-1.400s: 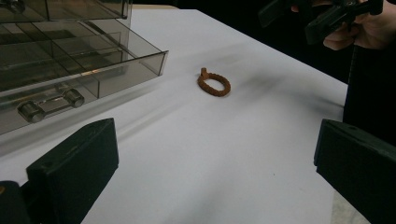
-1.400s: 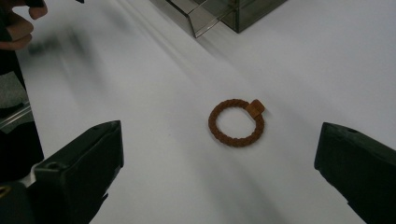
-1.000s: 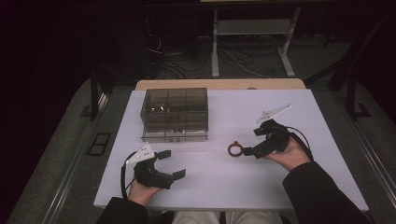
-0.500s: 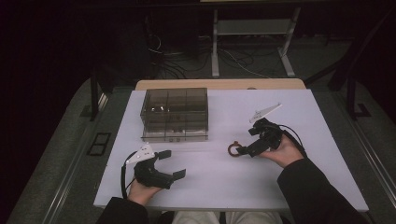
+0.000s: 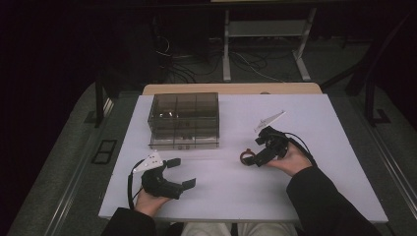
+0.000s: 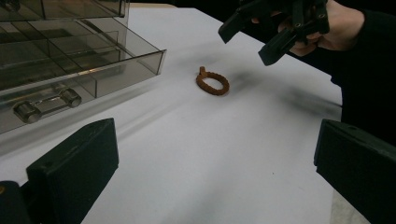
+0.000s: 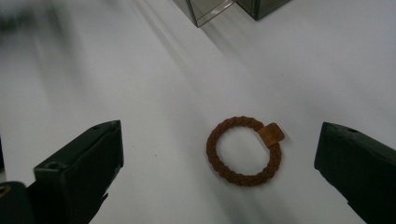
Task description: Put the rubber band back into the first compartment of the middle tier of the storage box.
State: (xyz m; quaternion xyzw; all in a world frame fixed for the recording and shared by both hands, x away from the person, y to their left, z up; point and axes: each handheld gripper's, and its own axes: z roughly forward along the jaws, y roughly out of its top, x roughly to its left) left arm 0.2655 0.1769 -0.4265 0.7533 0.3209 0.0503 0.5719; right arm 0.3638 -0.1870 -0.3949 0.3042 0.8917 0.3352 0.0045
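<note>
We are bringing the right gripper (image 7: pixel 219 182) closer over the brown ring (image 7: pixel 244 150), jaws spread wide around it on the table (image 5: pixel 314 128); the grab seems next. The left gripper (image 5: pixel 179 173) is waiting open.

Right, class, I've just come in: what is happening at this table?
A person holds a gripper in each hand. The right gripper hangs open above a brown braided ring that lies flat on the white table, not yet gripped. The left gripper rests open near the table's front edge. A clear compartment box stands behind.
</note>
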